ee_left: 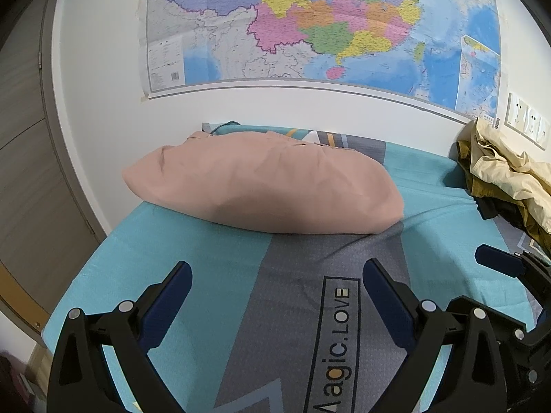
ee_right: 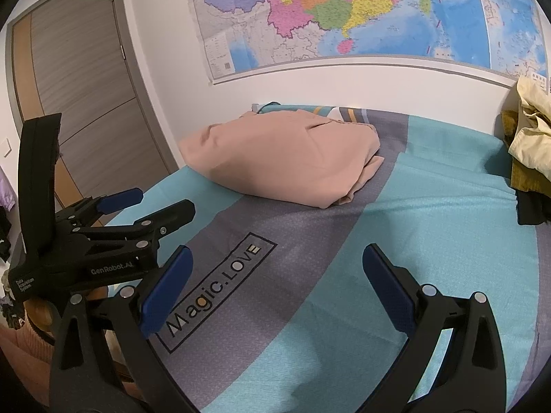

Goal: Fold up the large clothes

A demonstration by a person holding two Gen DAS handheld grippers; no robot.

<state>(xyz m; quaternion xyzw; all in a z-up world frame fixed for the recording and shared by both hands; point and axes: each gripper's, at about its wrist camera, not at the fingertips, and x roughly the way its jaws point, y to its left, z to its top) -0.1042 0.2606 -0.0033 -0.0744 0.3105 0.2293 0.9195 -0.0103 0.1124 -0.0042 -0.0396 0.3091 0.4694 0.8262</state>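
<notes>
Left tool (ee_left: 277, 277) and right tool (ee_right: 277, 261): jaws apart, empty, hovering over the teal-and-grey bedsheet (ee_right: 430, 227). Folded pink garment (ee_left: 265, 182) lies by the wall. Next: reach for the crumpled cream-and-olive clothes pile (ee_left: 509, 175), pinching a single hem layer.

**Bed and its load**

Bed sheet (ee_left: 165, 241), teal with grey band, printed "Magic.LOVE" at 6 o'clock. Folded pink garment (ee_left: 261, 182) resting at 12 o'clock, near wall. Heap of cream, olive and black clothes (ee_left: 506, 179) at 3 o'clock edge.
</notes>
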